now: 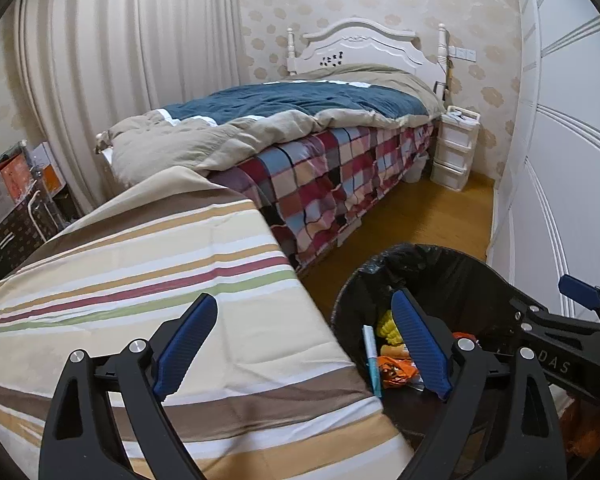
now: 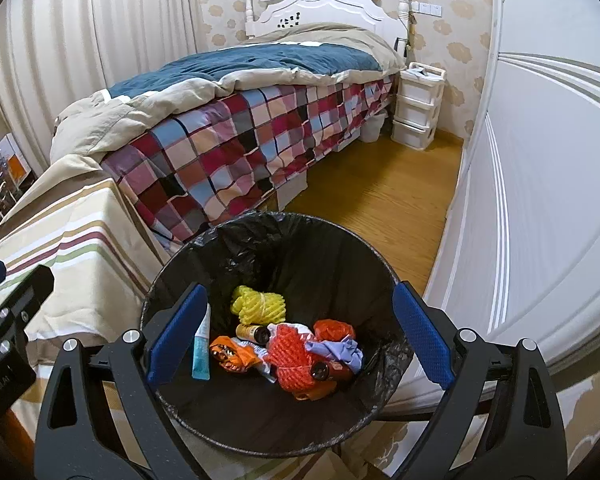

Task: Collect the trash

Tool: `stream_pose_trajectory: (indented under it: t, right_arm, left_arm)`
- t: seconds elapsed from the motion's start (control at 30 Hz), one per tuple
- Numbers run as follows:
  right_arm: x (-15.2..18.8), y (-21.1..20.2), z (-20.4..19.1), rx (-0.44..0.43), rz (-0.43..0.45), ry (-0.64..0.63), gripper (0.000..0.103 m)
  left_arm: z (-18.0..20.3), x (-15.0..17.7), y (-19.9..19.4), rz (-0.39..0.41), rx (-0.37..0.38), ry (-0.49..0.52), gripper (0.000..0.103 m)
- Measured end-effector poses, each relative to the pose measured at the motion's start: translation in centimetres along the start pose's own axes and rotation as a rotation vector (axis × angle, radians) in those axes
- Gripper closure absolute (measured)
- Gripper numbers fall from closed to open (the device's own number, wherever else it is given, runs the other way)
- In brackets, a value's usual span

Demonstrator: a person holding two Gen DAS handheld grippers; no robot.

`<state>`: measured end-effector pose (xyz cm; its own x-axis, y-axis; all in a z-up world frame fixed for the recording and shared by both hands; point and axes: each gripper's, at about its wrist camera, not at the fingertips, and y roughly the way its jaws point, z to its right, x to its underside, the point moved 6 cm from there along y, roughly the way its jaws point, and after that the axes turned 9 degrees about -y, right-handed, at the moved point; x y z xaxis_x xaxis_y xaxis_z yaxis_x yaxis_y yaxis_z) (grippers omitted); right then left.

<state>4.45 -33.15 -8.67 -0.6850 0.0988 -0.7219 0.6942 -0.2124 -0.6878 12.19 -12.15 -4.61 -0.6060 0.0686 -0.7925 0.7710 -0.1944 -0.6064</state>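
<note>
A round bin with a black liner (image 2: 284,222) stands on the wooden floor beside a striped cloth surface (image 1: 160,260). Inside lie a yellow net bundle (image 2: 258,304), an orange net bundle (image 2: 294,362), a teal and white tube (image 2: 202,354), an orange wrapper (image 2: 230,356), a purple wrapper (image 2: 336,350) and a small dark-capped bottle (image 2: 252,332). My right gripper (image 2: 300,292) hangs open over the bin, nothing between its pads. My left gripper (image 1: 304,304) is open too, spanning the cloth's edge and the bin (image 1: 440,252), and holds nothing. A blue finger (image 1: 580,292) of the right gripper shows at the left wrist view's right side.
A bed with a plaid sheet (image 1: 332,176) and a blue and beige quilt runs to the back wall. White plastic drawers (image 1: 454,148) stand by its head. White wardrobe doors (image 1: 560,160) line the right. Boxes (image 1: 8,192) are stacked at the far left. Wooden floor (image 2: 380,192) lies between bed and wardrobe.
</note>
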Motion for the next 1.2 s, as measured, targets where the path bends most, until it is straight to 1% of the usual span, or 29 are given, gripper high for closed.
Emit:
stream_pose_trajectory:
  t: [0.4, 0.7, 1.2]
  right_arm:
    - [0.2, -2.9, -1.9, -0.018, 0.038, -0.027, 0.011]
    - [0.8, -5.7, -4.1, -0.044, 0.072, -0.065, 0.011]
    - [1.4, -9.9, -6.0, -0.074, 0.134, -0.106, 0.011]
  left_arm:
    - [-2.8, 0.6, -3.0, 0.031, -0.035, -0.03, 0.014]
    - [-4.8, 1.2, -6.1, 0.064, -0.051, -0.055, 0.013]
    - [-7.0, 2.3, -9.9, 0.125, -0.083, -0.093, 0.012]
